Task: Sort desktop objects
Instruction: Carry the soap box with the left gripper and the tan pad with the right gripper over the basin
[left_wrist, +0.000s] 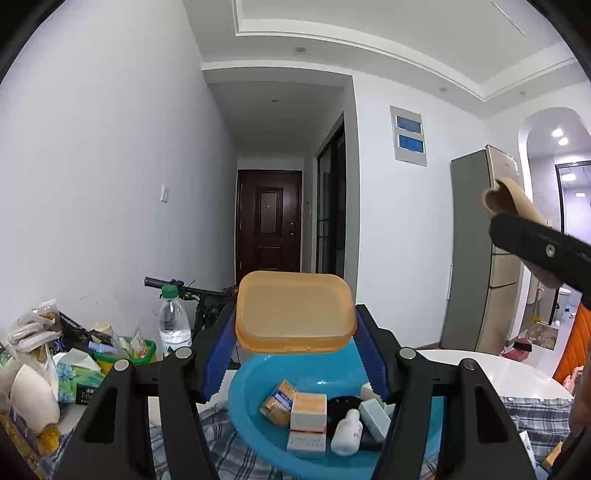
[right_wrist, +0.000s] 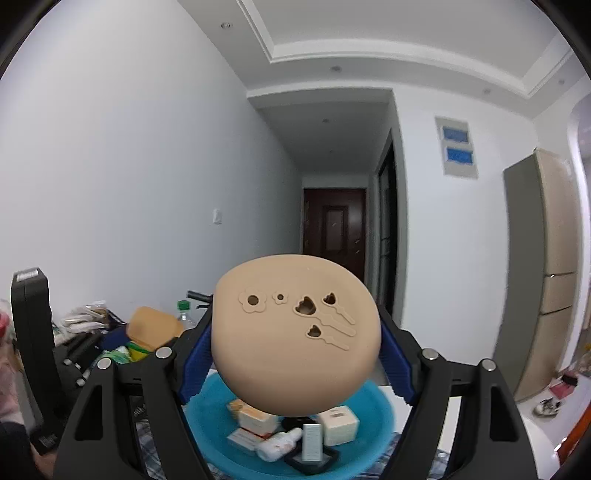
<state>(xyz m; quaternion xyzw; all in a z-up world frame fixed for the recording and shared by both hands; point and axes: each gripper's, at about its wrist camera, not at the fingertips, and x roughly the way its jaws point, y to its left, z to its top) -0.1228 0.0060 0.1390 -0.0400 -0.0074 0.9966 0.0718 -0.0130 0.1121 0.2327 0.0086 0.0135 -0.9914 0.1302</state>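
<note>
**Two smooth plastic pieces are being held high over a full basin**

The left gripper (left_wrist: 295, 354) is clamping an orange lidded box (left_wrist: 293, 312) across its short ends, its blue ribbed pads (left_wrist: 218, 354) pressing on the rounded sides. The right gripper (right_wrist: 295, 363) is gripping a tan oval lid with flower and bear cut-outs (right_wrist: 295, 339), the pads (right_wrist: 194, 363) biting only on its curved rim. Both pieces are hanging in the air, clear of any surface, directly above a blue plastic basin (left_wrist: 243, 391) that is sitting on a plaid cloth (left_wrist: 229, 450) near the table's front edge.

The basin is already holding several small cartons (left_wrist: 308, 410), a white squeeze bottle (left_wrist: 347, 432) and a dark flat case (left_wrist: 343, 404), lying loosely against one another.

The likeliest failure is looking like a slip: both held pieces are smooth and convex, so a loosening squeeze or a quick tilt could be sending either one down onto the cartons, bouncing it out over the rim. The tan lid is seeming the riskier, since its grip is sitting low on a sloping edge. The two grippers are also working close together; in the left wrist view the right gripper's finger (left_wrist: 535, 243) is crossing the upper right, so a careless swing could be knocking the pieces together. The cluttered left edge, with a water bottle (left_wrist: 173, 325) and a tissue pack (left_wrist: 75, 373), is leaving little room there.
</note>
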